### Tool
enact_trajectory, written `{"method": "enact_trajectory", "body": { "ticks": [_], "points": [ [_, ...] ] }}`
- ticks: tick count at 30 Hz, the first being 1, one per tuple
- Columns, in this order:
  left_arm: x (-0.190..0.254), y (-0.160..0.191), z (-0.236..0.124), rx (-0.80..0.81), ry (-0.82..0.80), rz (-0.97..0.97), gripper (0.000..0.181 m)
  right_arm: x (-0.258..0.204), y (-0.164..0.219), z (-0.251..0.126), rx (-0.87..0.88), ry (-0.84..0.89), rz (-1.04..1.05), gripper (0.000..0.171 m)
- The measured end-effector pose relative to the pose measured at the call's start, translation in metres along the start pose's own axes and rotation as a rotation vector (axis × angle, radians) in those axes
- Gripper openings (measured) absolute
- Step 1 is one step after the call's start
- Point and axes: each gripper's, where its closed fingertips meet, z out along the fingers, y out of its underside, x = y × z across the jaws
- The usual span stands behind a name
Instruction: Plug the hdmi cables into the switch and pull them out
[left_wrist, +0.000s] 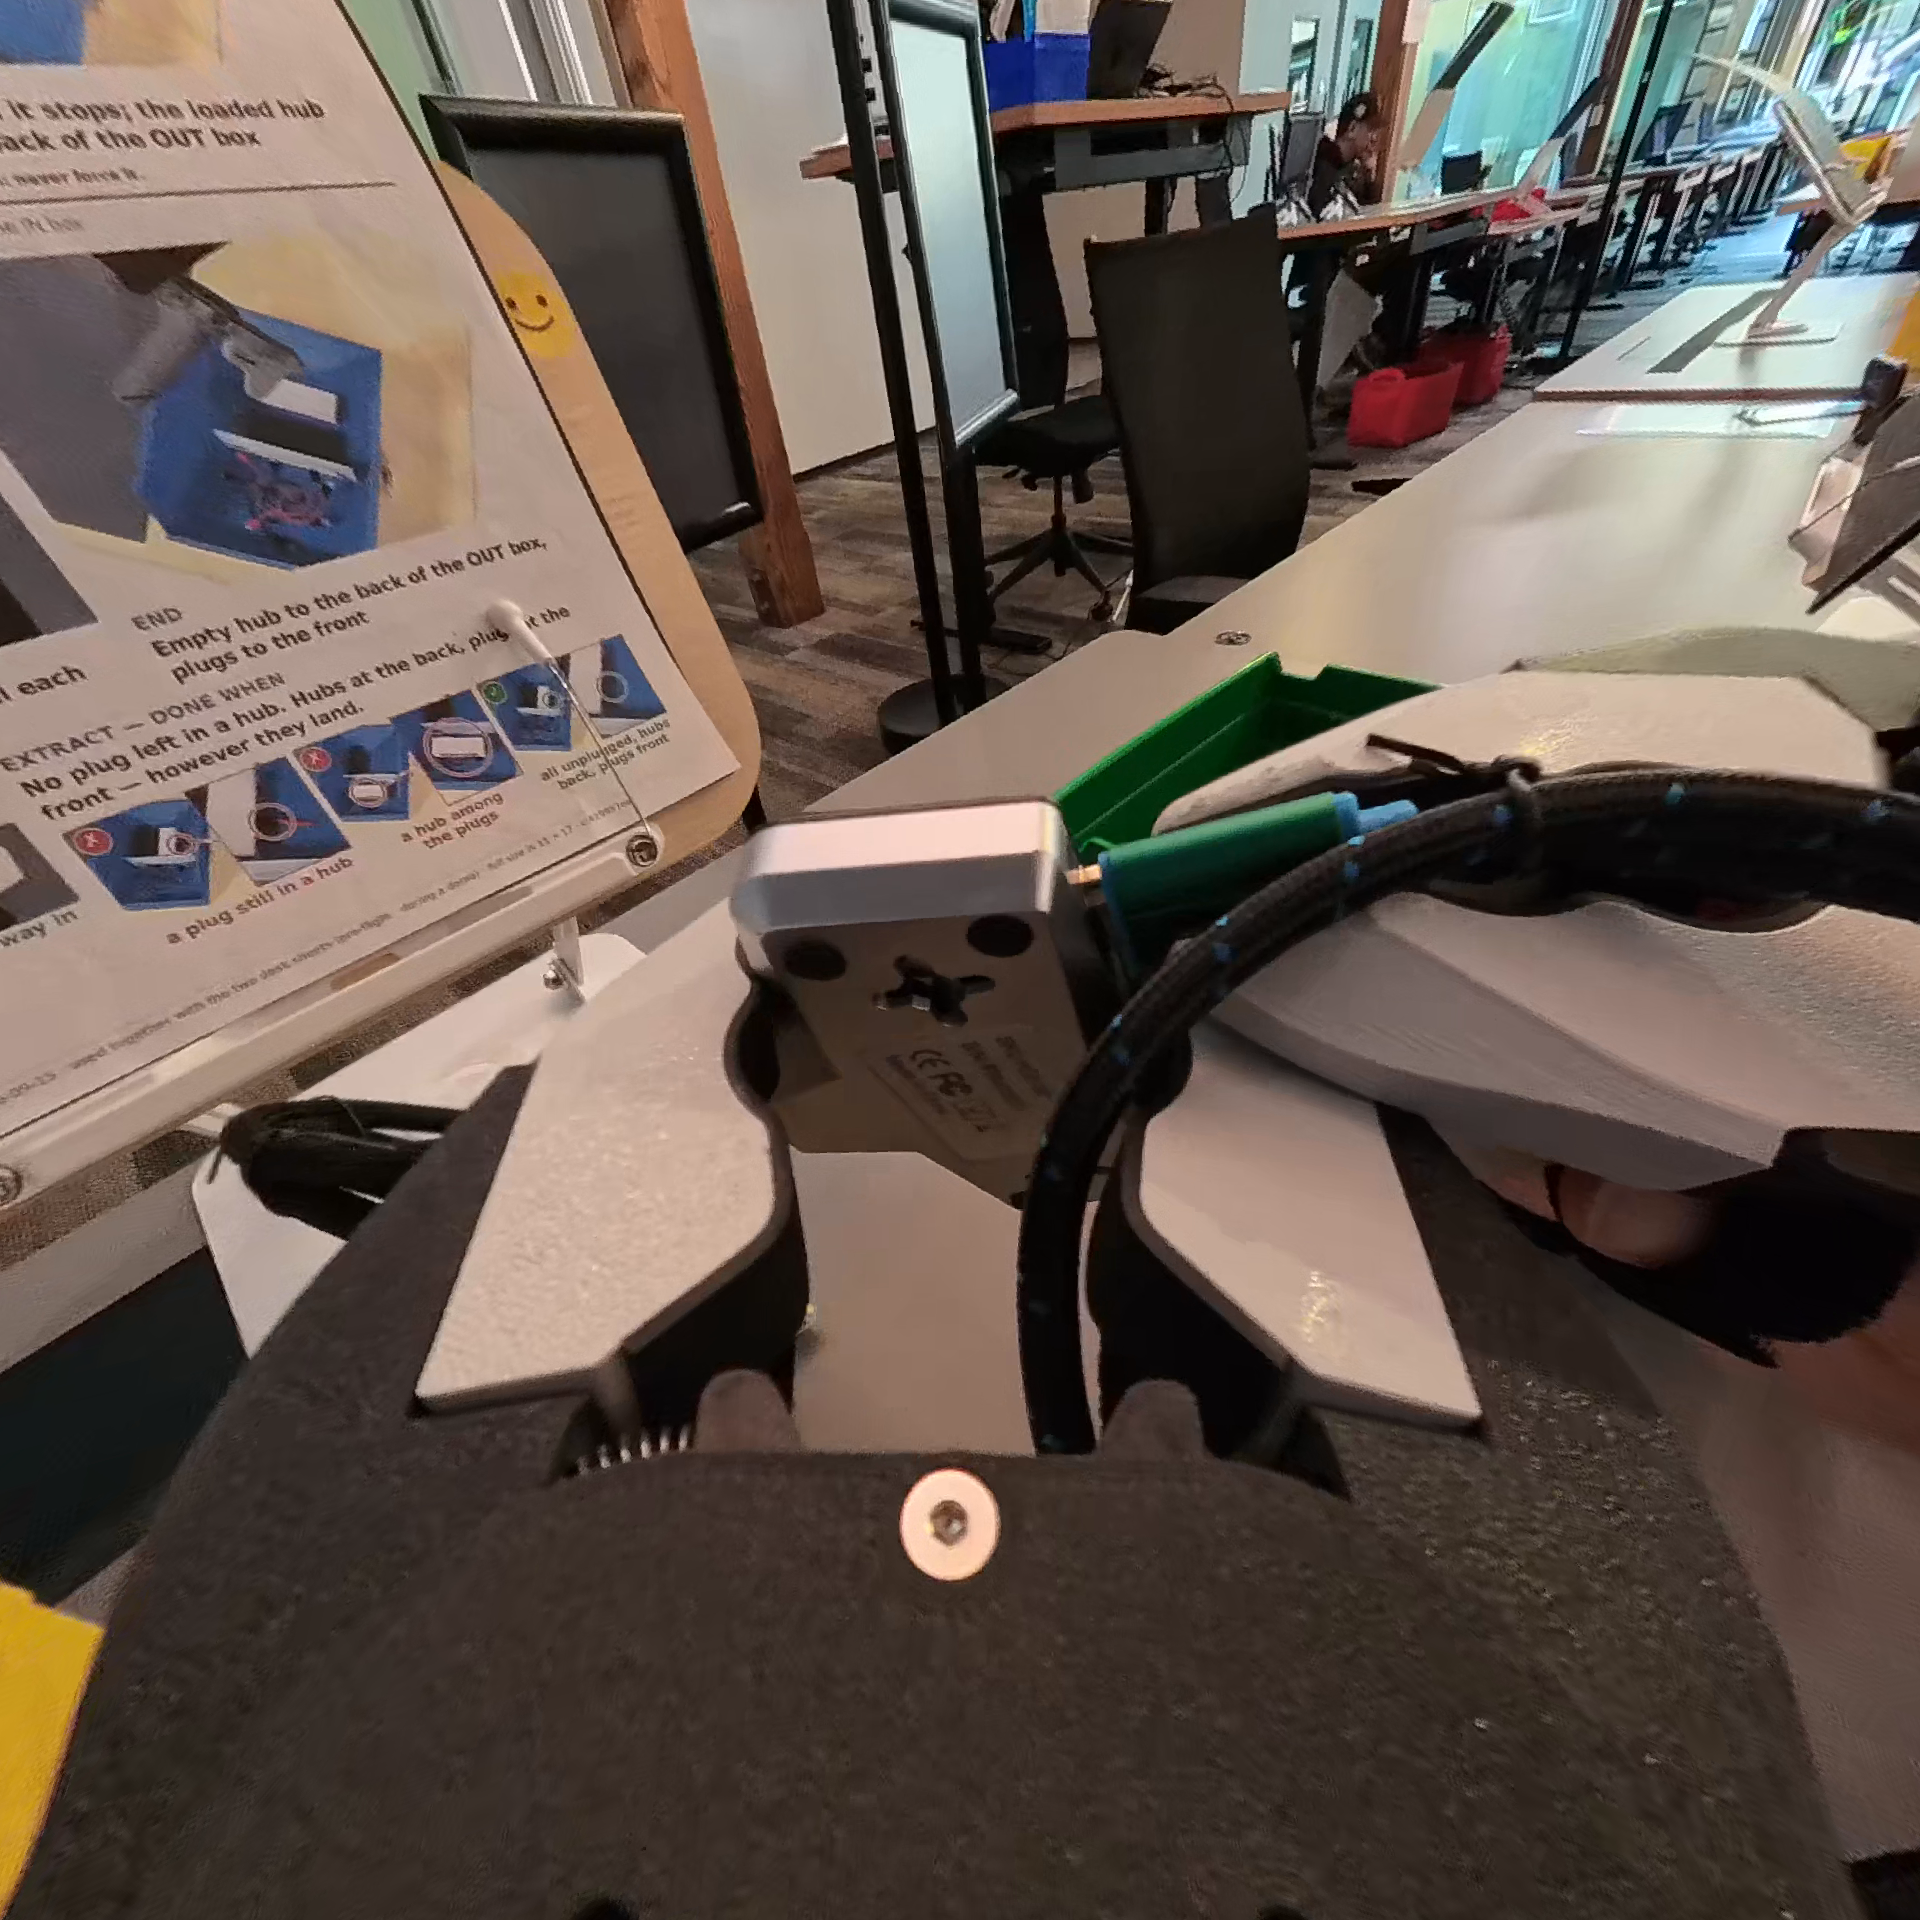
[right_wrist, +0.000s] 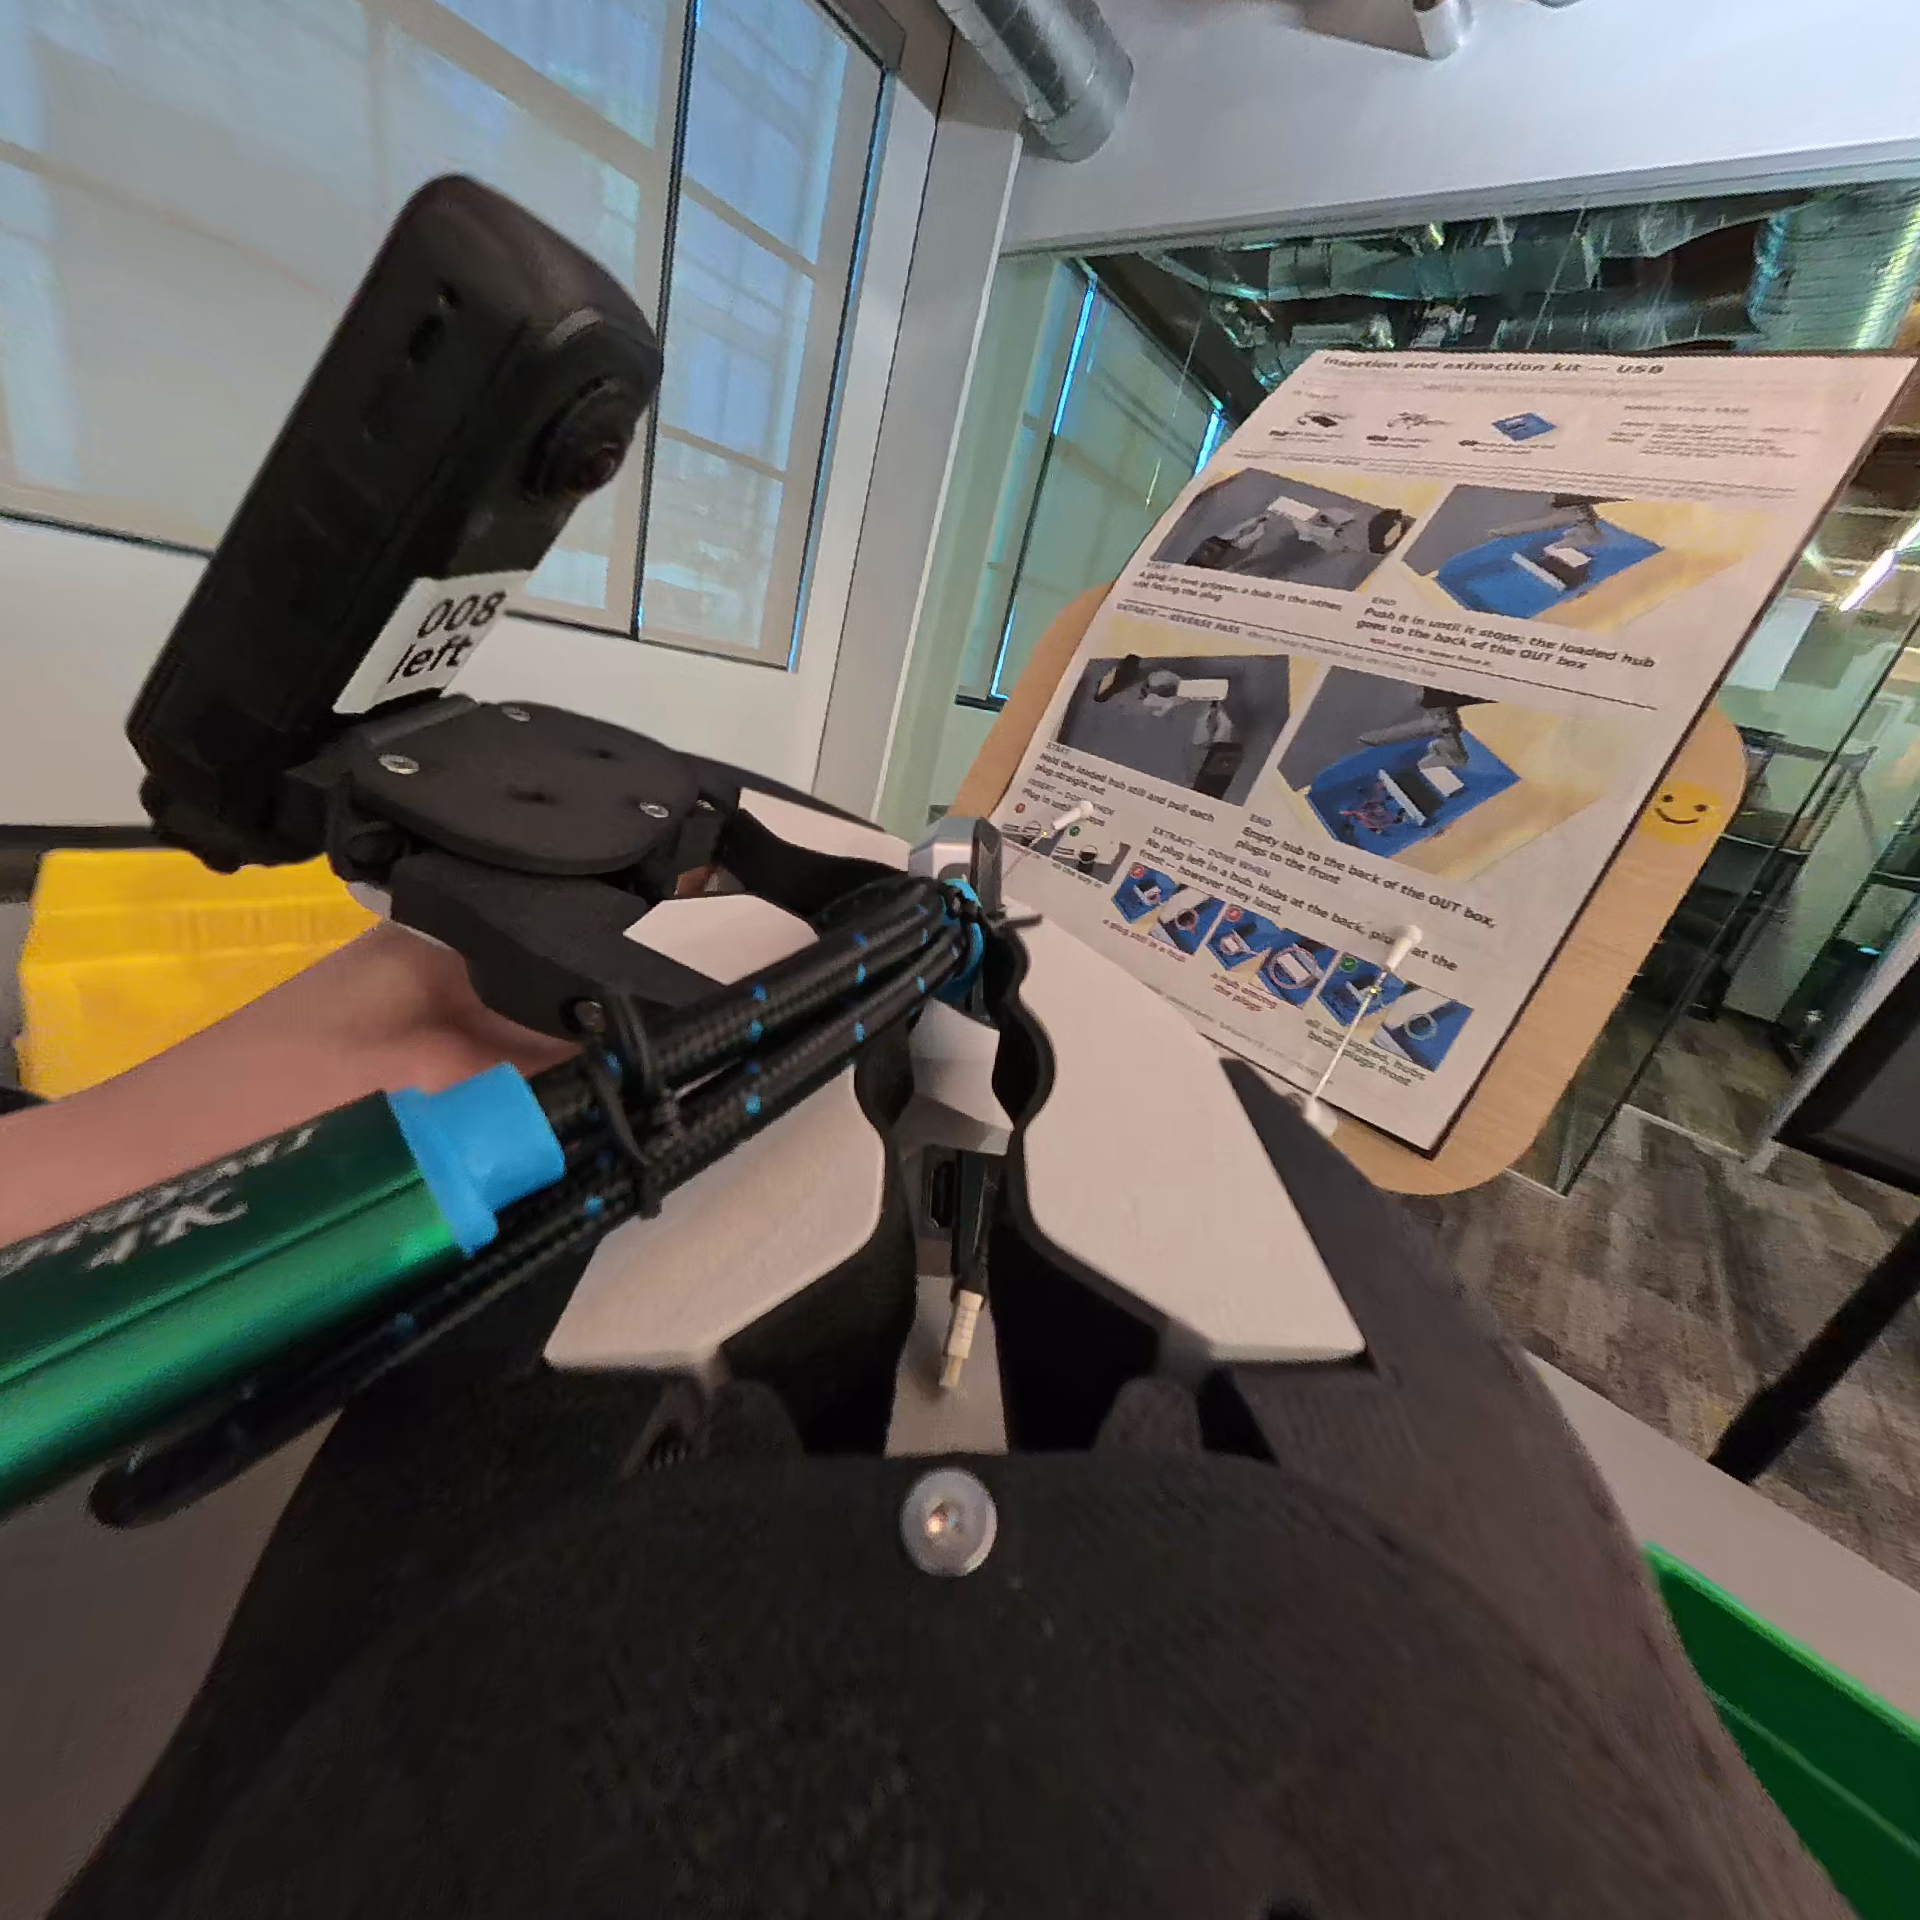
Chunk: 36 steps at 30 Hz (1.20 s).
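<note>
The silver HDMI switch (left_wrist: 914, 987) is clamped edge-on in the left gripper (left_wrist: 935, 1049), held above the bench (left_wrist: 1455, 540). The right gripper (right_wrist: 966, 1101) grasps a green HDMI plug (left_wrist: 1216, 868) — gold tip just at the switch's side port. Judgement: not fully seated. Align squarely, then push straight; the braided cable (left_wrist: 1091, 1143) loops between the left fingers — risk of snagging.

The right gripper (right_wrist: 951, 1049) is closed on a silver switch (right_wrist: 961, 1101), while a green plug (right_wrist: 208, 1278) with a braided black cable (right_wrist: 790, 1029) crosses before the left gripper (right_wrist: 540, 831).
</note>
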Motion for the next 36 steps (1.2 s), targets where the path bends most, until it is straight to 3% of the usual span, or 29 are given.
{"method": "enact_trajectory", "body": {
  "ticks": [8, 10, 12, 15, 22, 27, 29, 36],
  "points": [
    [0.000, -0.003, -0.005, 0.034, 0.017, -0.040, 0.066, -0.005, -0.006, 0.000, 0.008, 0.016, -0.039, 0.009],
    [-0.023, -0.001, -0.010, 0.048, -0.016, -0.187, 0.066, -0.015, -0.015, -0.006, 0.044, 0.034, -0.201, 0.010],
    [-0.029, -0.009, -0.022, 0.107, 0.103, -0.322, 0.065, -0.029, -0.019, -0.002, 0.038, 0.063, -0.337, 0.012],
    [-0.023, -0.008, -0.027, 0.064, 0.062, -0.157, 0.065, -0.021, -0.028, -0.004, 0.073, 0.055, -0.202, 0.011],
    [0.000, -0.011, -0.018, 0.032, 0.112, -0.149, 0.065, -0.012, -0.043, -0.010, 0.085, 0.058, -0.133, 0.011],
    [0.022, -0.031, -0.028, 0.176, 0.306, -0.279, 0.040, -0.003, -0.032, -0.005, 0.048, -0.008, 0.055, 0.010],
    [0.027, -0.023, -0.025, 0.144, 0.346, -0.270, 0.001, -0.001, -0.023, -0.002, 0.013, -0.019, 0.087, 0.011],
    [0.017, 0.018, -0.006, -0.025, 0.322, -0.314, 0.000, 0.007, 0.022, 0.006, -0.158, -0.046, 0.138, 0.011]
  ]
}}
